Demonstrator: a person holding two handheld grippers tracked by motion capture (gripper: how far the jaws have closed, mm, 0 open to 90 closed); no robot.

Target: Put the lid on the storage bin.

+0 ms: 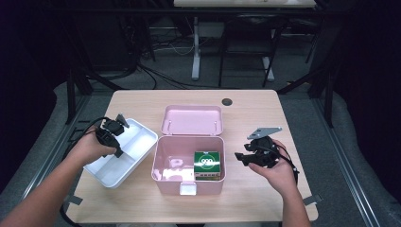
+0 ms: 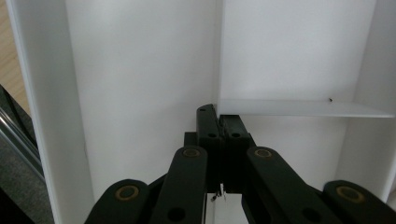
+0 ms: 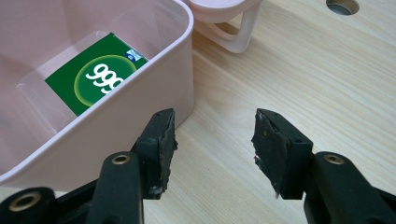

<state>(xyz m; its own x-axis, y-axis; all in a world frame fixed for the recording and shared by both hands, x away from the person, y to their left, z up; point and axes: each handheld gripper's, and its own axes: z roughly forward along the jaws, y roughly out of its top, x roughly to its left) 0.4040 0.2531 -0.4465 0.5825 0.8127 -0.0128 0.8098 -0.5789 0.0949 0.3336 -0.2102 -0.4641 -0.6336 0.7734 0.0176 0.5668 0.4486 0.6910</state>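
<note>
A white divided tray [image 1: 137,142] sits at the table's left, partly past the edge. My left gripper [image 1: 118,152] reaches down into it. In the left gripper view its jaws [image 2: 218,112] are pressed together right at the tray's thin inner divider [image 2: 289,108], seemingly pinching it. An open pink box [image 1: 188,138] stands in the middle, and a green carton marked 999 [image 1: 207,164] lies inside it at the right. My right gripper [image 1: 243,158] hovers just right of the box, open with nothing between its jaws [image 3: 212,135]. The carton [image 3: 100,74] lies behind the pink wall [image 3: 140,98].
The box's lid [image 1: 191,120] lies folded back behind it, its edge [image 3: 224,18] close to my right gripper. A round cable hole [image 1: 227,101] sits at the table's back. Bare wood [image 3: 289,79] stretches to the right of the box. Chair and desk legs stand beyond the table.
</note>
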